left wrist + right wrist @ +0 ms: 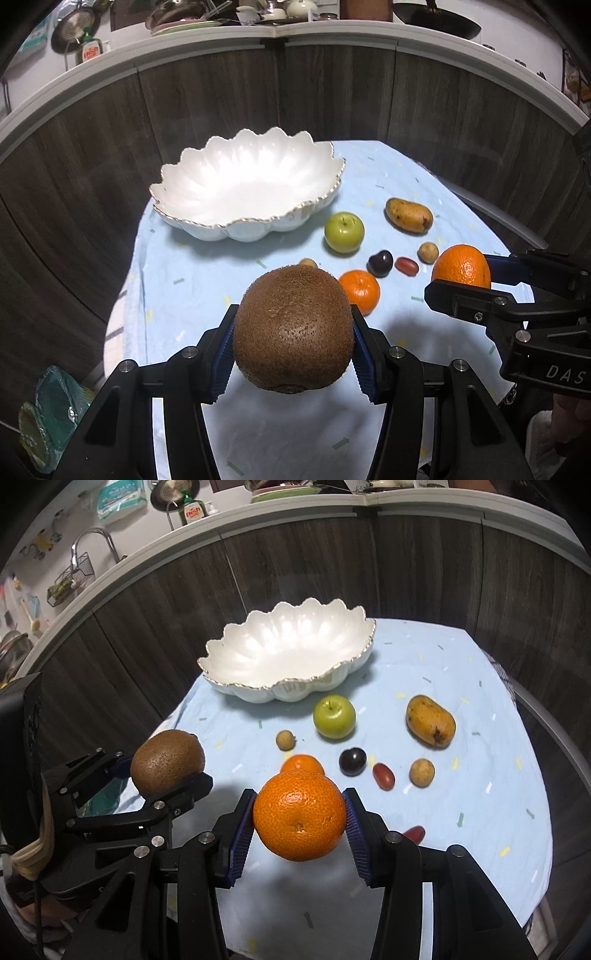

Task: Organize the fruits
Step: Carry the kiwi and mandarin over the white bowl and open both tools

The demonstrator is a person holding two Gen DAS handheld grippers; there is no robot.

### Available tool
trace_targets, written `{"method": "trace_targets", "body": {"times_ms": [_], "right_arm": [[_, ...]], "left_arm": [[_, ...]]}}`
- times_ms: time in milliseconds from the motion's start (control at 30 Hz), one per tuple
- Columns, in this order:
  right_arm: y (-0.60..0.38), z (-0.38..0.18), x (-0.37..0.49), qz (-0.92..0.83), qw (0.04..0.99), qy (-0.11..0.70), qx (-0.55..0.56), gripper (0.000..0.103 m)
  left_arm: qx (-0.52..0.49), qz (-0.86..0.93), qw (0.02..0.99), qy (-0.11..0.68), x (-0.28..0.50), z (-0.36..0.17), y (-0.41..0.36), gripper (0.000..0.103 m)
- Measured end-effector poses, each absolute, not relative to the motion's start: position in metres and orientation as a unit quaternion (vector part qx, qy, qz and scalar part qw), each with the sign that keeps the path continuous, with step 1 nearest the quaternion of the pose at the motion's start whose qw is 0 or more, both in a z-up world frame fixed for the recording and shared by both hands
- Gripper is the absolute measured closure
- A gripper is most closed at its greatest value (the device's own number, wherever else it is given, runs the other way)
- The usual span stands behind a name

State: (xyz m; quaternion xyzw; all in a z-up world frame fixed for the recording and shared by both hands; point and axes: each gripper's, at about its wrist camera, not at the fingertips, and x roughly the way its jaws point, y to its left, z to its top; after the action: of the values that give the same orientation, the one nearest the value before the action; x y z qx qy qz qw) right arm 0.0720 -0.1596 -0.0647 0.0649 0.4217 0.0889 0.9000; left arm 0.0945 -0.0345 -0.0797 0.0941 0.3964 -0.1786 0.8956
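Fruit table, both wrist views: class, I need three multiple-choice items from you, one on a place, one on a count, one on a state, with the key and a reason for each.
1. Where does the green apple lie?
A. inside the bowl
B. on the cloth just in front of the bowl
C. in a gripper

2. How many orange citrus fruits show?
A. one
B. two
C. four

3. What is the state of the white scalloped bowl?
A. empty
B. full of fruit
C. overturned

Key:
1 B, the apple rests on the blue cloth near the bowl's front wall.
2 B, one orange sits between the pads of the right gripper and a smaller one lies on the cloth behind it.
3 A, its inside shows only white glaze; the kiwi is in the left gripper.
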Motion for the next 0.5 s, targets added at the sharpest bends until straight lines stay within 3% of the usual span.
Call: {"method": "trace_targets", "body": {"times_ms": [500], "right_arm": [[-0.152, -0.030, 0.106, 0.096, 0.917, 0.384, 0.049, 0.055]], "left_arm": [[0.077, -0.155, 0.914, 0.368, 0.126, -0.049, -0.019, 0.049]]}}
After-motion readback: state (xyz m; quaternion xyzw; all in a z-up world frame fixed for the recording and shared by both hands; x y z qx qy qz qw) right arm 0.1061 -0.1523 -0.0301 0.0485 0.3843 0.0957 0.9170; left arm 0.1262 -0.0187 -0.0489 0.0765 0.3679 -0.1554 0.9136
